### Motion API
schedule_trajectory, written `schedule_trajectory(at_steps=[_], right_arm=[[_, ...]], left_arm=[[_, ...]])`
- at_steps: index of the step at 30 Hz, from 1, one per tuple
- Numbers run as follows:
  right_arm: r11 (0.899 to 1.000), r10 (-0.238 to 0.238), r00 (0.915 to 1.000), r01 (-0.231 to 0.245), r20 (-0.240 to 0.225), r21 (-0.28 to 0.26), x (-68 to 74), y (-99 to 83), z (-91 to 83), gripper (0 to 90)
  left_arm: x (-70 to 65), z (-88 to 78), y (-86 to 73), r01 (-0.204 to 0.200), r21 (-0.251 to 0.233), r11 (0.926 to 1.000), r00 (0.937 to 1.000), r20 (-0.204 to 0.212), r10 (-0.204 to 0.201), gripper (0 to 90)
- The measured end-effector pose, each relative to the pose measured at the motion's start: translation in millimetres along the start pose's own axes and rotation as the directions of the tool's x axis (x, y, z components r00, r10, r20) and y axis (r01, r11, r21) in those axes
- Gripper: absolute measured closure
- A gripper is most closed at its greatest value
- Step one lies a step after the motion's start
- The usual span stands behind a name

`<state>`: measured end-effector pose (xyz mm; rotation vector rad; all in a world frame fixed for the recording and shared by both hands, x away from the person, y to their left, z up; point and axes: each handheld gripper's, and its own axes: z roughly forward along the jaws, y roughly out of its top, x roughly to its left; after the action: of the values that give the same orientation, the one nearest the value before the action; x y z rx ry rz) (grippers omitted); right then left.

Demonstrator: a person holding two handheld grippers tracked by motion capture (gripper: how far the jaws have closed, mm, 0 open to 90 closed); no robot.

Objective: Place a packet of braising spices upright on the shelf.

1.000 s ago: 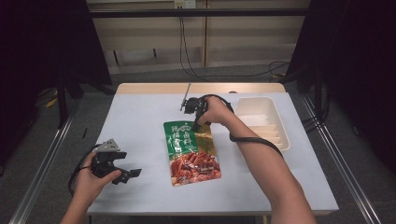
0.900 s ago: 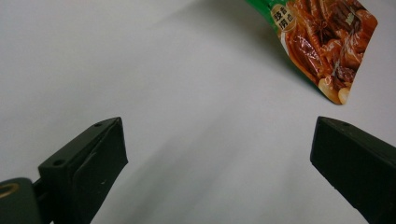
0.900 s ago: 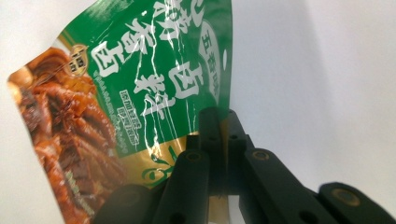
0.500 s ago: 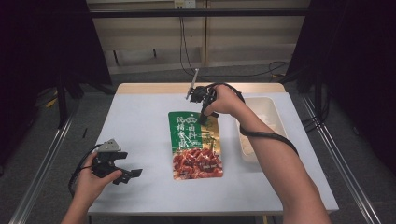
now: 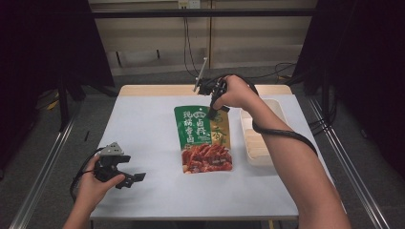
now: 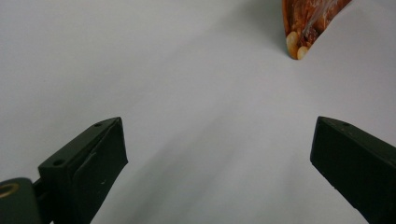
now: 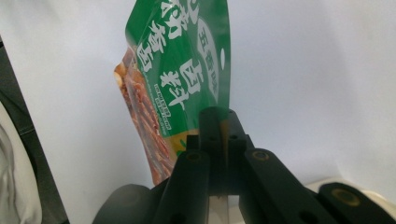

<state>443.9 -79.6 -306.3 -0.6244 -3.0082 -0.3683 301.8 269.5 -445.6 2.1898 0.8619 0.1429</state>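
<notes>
Gripping the pouch [image 7: 180, 88], right gripper [image 7: 218, 122] apparently hides its edge.

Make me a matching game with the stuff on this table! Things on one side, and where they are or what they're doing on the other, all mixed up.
Things:
1. food pouch
2. white tray
3. left gripper
4. right gripper

Places or states:
A. jaws spread wide over bare white table
B. sits at the table's right edge, beside the pouch
C. green on top with red meat pictured below, pinched at its top edge
D. jaws closed on the pouch's top edge

Pairs: 1-C, 2-B, 3-A, 4-D
</notes>
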Motion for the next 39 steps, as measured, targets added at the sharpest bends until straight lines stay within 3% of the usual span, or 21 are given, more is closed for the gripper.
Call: schedule_trajectory(at_steps=[4, 5, 12, 19, 26, 39], right_arm=[[1.000, 0.022, 0.9997, -0.022, 0.010, 0.001, 1.4, -2.6, -12.8, 90.0], [1.000, 0.029, 0.9995, -0.029, 0.011, -0.002, 2.2, -3.1, -15.2, 90.0], [0.998, 0.060, 0.9978, -0.061, 0.026, 0.018, 1.7, -7.0, -32.0, 90.0], [0.998, 0.063, 0.9969, -0.064, 0.047, 0.023, 1.9, -9.1, -48.9, 90.0], [0.996, 0.083, 0.9948, -0.084, 0.059, 0.014, -3.0, -13.6, -60.0, 90.0], [0.989, 0.145, 0.9882, -0.146, 0.048, 0.019, -12.3, -13.6, -75.2, 90.0]], left_arm=[[-0.8, 2.5, -0.6, 0.005, -0.011, 0.9999, 1.0000, 0.001, -0.005, 3.5], [0.0, 0.7, 0.3, -0.004, 0.019, 0.9998, 1.0000, 0.005, 0.004, 3.5], [-0.8, 4.0, -0.6, -0.002, 0.021, 0.9998, 1.0000, 0.005, 0.002, 3.5], [1.3, 4.6, -2.0, 0.005, 0.008, 1.0000, 1.0000, 0.006, -0.005, 3.5], [2.7, 4.3, -2.6, 0.004, 0.011, 0.9999, 1.0000, -0.009, -0.004, 3.5], [5.2, 5.1, -2.5, 0.013, 0.011, 0.9999, 0.9999, 0.009, -0.014, 3.5]])
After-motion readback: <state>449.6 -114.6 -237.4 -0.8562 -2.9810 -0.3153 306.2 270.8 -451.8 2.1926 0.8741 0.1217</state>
